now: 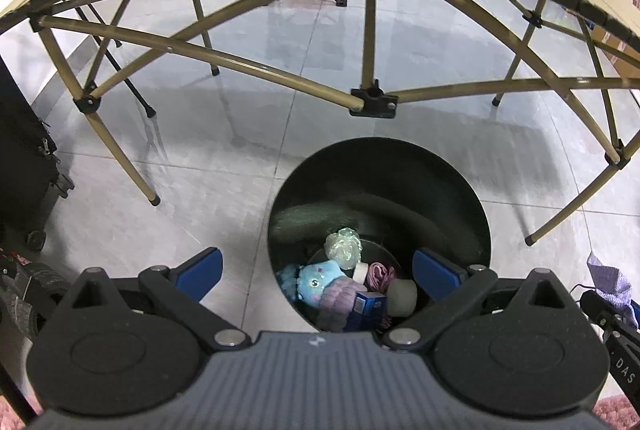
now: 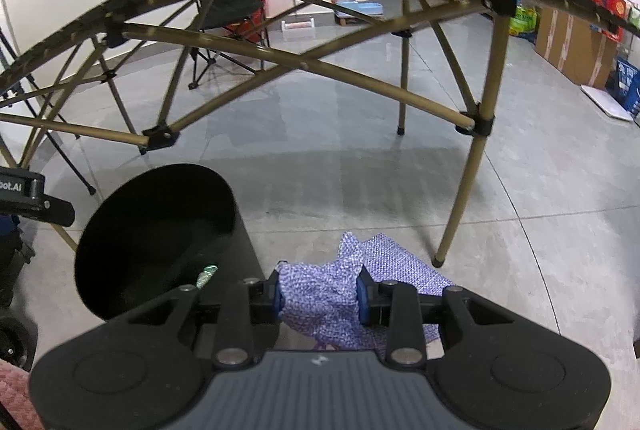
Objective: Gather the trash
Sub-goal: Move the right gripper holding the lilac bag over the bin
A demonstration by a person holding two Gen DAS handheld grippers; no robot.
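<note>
The right gripper (image 2: 319, 297) is clamping its jaws on a crumpled purple-and-white woven cloth (image 2: 320, 294), hanging at four o'clock of the round black trash bin (image 2: 240, 230) for dropping, while the left gripper (image 1: 316, 272) is hovering with jaws apart above it.

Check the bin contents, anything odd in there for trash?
Yes: a blue plush toy lies in the black bin among a crumpled plastic wrap, a blue carton and a white roll. It looks intact, not like waste. Nothing has spilled on the floor round the bin.
</note>
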